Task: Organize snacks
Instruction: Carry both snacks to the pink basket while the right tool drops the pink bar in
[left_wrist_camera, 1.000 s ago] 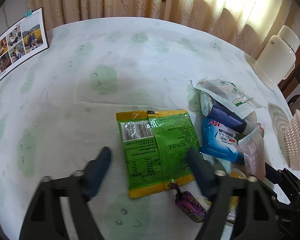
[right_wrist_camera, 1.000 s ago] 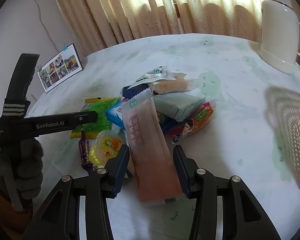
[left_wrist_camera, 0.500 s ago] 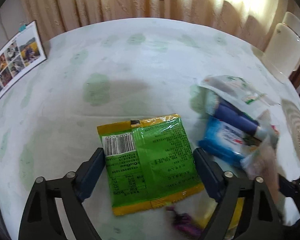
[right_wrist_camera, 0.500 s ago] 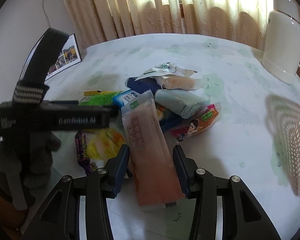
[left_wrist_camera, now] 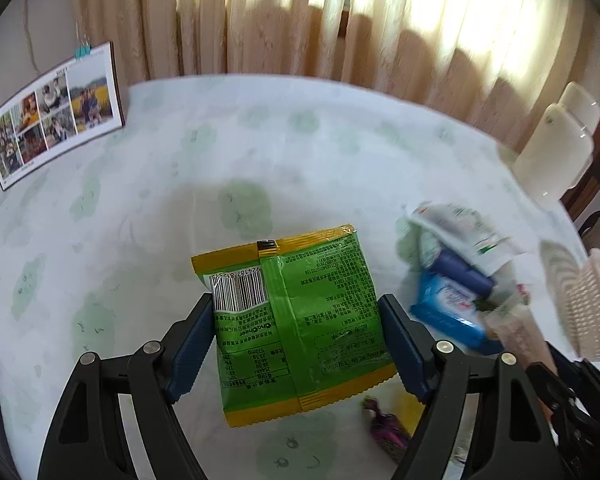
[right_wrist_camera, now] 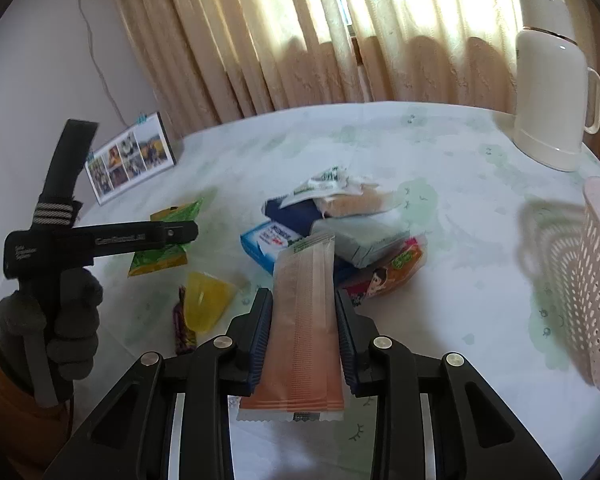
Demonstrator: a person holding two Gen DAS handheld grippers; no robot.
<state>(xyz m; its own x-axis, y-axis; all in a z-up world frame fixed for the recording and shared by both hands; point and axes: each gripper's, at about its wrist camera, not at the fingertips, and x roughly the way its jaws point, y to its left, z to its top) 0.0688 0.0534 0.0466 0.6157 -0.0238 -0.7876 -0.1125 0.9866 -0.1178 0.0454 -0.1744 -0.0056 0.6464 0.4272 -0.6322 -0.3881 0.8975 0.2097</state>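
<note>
My left gripper (left_wrist_camera: 296,348) is shut on a green and yellow snack bag (left_wrist_camera: 296,312) and holds it lifted off the table; the bag also shows in the right wrist view (right_wrist_camera: 164,240). My right gripper (right_wrist_camera: 302,336) is shut on a long pink-orange packet (right_wrist_camera: 304,320), held above the table. A pile of snacks lies on the table: a blue box (right_wrist_camera: 268,246), a grey-green pack (right_wrist_camera: 360,240), a white wrapper (right_wrist_camera: 328,186) and a red cartoon pack (right_wrist_camera: 388,276). A yellow jelly cup (right_wrist_camera: 206,304) and a purple candy (right_wrist_camera: 184,328) lie nearby.
A pink perforated basket (right_wrist_camera: 596,272) stands at the right edge. A white thermos jug (right_wrist_camera: 548,92) stands at the back right. A photo card (left_wrist_camera: 56,112) leans at the back left. Curtains hang behind the table (left_wrist_camera: 260,152).
My left gripper closed on the green bag and lifted it off the table. My right gripper raised the pink-orange packet slightly and stayed shut on it.
</note>
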